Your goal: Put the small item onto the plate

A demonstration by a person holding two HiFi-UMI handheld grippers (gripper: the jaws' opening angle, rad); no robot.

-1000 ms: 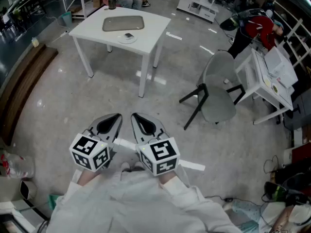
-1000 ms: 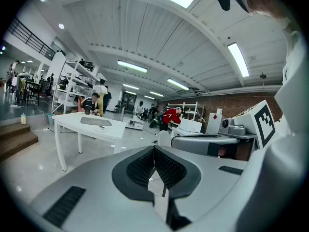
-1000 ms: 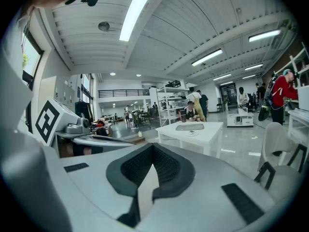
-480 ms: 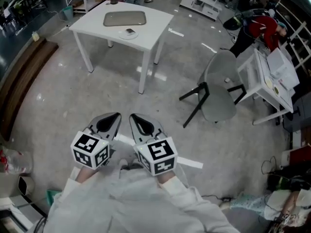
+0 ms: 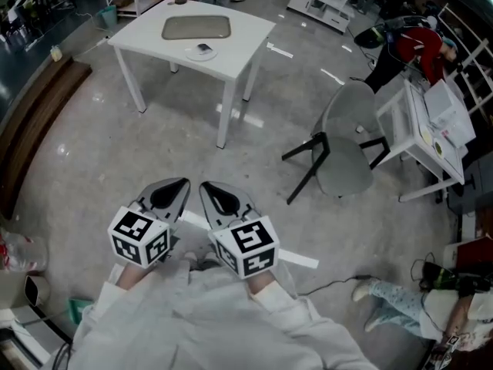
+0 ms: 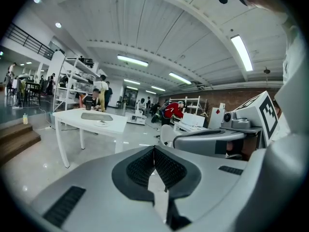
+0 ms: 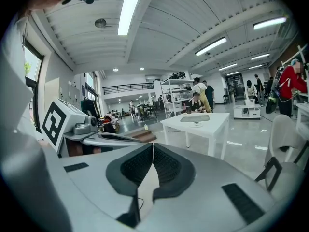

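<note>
White square table (image 5: 240, 42): 11 o'clock.
Round white plate (image 5: 212, 55): near table edge, holding small dark item (image 5: 203, 48).
Left gripper (image 5: 183, 185), right gripper (image 5: 208, 186): jaws together, empty.
Grey floor (image 5: 154, 139): open between.

small dark item (image 5: 203, 48) lies on the white plate (image 5: 193, 53), on the table (image 5: 239, 41).

A glossy grey floor (image 5: 77, 137) bears a white table (image 5: 240, 46) and a grey chair (image 5: 347, 141), strip lights (image 7: 129, 6) overhead.
</note>
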